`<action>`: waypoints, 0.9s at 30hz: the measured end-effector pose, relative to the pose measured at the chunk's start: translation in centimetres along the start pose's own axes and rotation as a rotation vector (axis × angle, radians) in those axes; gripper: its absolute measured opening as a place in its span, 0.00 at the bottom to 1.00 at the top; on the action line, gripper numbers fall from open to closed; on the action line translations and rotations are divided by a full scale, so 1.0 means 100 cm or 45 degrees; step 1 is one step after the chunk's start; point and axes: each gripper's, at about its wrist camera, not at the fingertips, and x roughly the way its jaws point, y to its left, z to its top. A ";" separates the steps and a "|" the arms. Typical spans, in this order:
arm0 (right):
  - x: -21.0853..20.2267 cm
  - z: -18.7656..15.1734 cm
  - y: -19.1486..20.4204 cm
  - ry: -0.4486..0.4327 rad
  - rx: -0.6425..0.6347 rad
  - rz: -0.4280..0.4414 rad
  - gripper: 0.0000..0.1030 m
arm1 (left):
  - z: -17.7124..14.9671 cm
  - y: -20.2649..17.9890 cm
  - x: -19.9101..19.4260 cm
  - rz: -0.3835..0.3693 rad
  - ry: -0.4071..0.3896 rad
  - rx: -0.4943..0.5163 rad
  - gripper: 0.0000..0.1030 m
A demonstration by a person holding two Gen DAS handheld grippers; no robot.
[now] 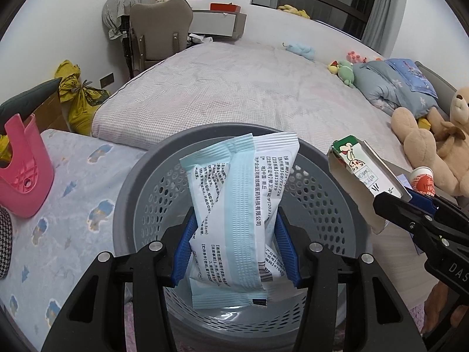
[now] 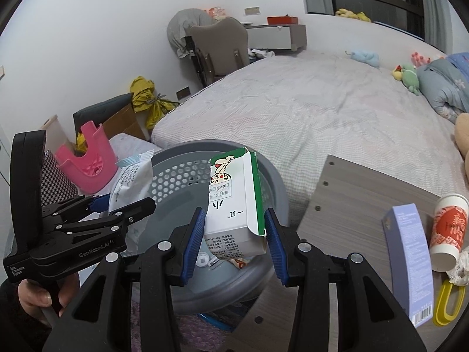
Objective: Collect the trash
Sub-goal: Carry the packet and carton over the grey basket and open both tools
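My left gripper [image 1: 236,226] is shut on a light blue and white plastic packet [image 1: 234,214] and holds it upright over the grey perforated trash bin [image 1: 137,182]. My right gripper [image 2: 234,223] is shut on a green and white carton [image 2: 234,202] with a torn open top, above the same bin [image 2: 275,182]. In the left wrist view the carton [image 1: 360,173] and right gripper [image 1: 407,205] hang over the bin's right rim. In the right wrist view the left gripper [image 2: 117,202] and packet [image 2: 129,182] sit at the bin's left rim. Small scraps lie on the bin floor.
A wooden board [image 2: 351,205] right of the bin carries a lilac box [image 2: 410,267], a red and white paper cup [image 2: 447,231], crumpled paper and a yellow object [image 2: 448,305]. A pink plastic stool [image 1: 23,173] stands left. The bed [image 1: 249,88] lies behind, with plush toys at right.
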 end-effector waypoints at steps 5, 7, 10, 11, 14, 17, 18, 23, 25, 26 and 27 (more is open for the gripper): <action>0.012 0.004 0.010 0.029 -0.021 0.014 0.40 | -0.001 0.008 0.005 0.004 0.007 -0.018 0.49; 0.017 0.004 0.011 0.043 -0.022 0.018 0.40 | -0.001 0.009 0.007 0.006 0.008 -0.018 0.49; 0.019 0.004 0.013 0.051 -0.038 0.012 0.40 | 0.000 0.011 0.010 0.008 0.006 -0.017 0.49; 0.021 0.004 0.015 0.054 -0.039 0.010 0.40 | 0.000 0.012 0.011 0.008 0.005 -0.019 0.49; 0.025 0.005 0.015 0.065 -0.036 0.007 0.40 | -0.001 0.015 0.013 0.009 0.003 -0.024 0.49; 0.027 0.006 0.013 0.067 -0.031 0.003 0.41 | 0.001 0.017 0.013 0.013 -0.005 -0.025 0.49; 0.027 0.007 0.013 0.066 -0.031 0.001 0.41 | 0.001 0.016 0.012 0.016 -0.008 -0.026 0.49; 0.029 0.008 0.013 0.058 -0.031 -0.011 0.49 | 0.001 0.018 0.008 0.046 -0.021 -0.029 0.65; 0.026 0.007 0.013 0.044 -0.030 -0.014 0.58 | 0.001 0.018 0.006 0.058 -0.028 -0.029 0.66; 0.025 0.006 0.014 0.036 -0.031 -0.015 0.61 | 0.000 0.017 0.006 0.063 -0.029 -0.027 0.69; 0.023 0.007 0.014 0.027 -0.033 -0.015 0.62 | 0.000 0.018 0.005 0.071 -0.029 -0.027 0.71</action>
